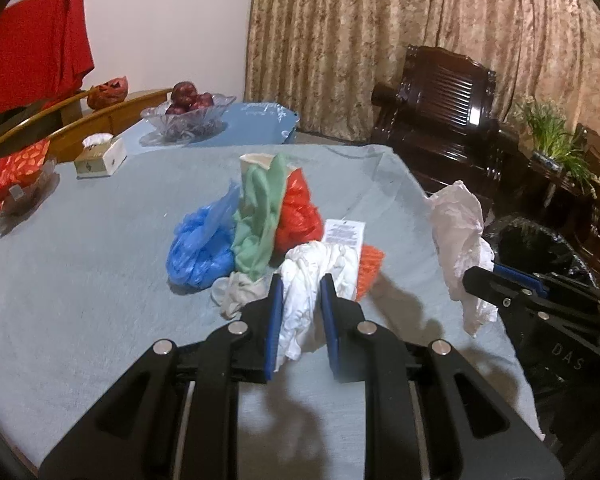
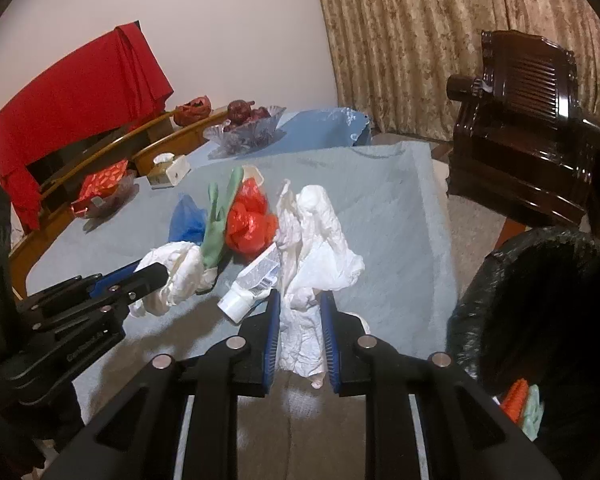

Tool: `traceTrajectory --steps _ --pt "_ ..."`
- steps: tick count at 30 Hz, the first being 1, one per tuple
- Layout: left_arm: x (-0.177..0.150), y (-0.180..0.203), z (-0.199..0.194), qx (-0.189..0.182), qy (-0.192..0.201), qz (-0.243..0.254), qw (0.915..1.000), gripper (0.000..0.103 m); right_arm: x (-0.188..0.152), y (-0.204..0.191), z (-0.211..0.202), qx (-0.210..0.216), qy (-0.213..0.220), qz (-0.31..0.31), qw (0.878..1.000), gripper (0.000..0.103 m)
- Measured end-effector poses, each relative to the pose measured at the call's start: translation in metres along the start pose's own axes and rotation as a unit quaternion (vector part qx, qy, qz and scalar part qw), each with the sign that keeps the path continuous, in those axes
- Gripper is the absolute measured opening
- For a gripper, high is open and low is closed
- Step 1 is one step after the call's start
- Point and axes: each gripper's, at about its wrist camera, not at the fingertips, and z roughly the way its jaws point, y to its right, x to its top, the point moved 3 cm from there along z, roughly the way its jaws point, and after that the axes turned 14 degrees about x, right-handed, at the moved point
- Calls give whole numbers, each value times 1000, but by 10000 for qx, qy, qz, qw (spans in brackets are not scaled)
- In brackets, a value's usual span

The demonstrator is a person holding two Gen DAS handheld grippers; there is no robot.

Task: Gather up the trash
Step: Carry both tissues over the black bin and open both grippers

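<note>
A heap of trash lies mid-table on the grey-blue cloth point(image 1: 80, 280): a blue bag point(image 1: 200, 244), a green bag point(image 1: 258, 224), a red bag point(image 1: 300, 216), a paper cup point(image 1: 256, 160), a white labelled tube point(image 2: 252, 284) and orange mesh point(image 1: 370, 268). My left gripper point(image 1: 301, 282) is shut on a crumpled white plastic bag point(image 1: 304, 276), lifted at the heap's near side. My right gripper point(image 2: 301, 298) is shut on a wad of white paper point(image 2: 316, 240), held above the table's right part. A black-lined bin point(image 2: 540, 300) stands just right of it, with orange and green scraps inside.
A glass bowl of apples point(image 1: 188, 114), a tissue box point(image 1: 100, 156) and a dish with a red packet point(image 1: 20, 184) sit at the far left. A dark wooden armchair point(image 1: 440, 112) and a potted plant point(image 1: 552, 136) stand beyond the table's right edge.
</note>
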Motion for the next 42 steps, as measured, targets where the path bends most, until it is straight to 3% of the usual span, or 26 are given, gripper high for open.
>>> traceTrajectory --steps 18,42 --pt "20 59 -38 -509 382 270 9976 18 7 19 -72 -309 553 94 9980 20" --pt "27 187 -70 -1560 594 752 9831 18 -2 96 -180 -1535 1008 467 9819 20"
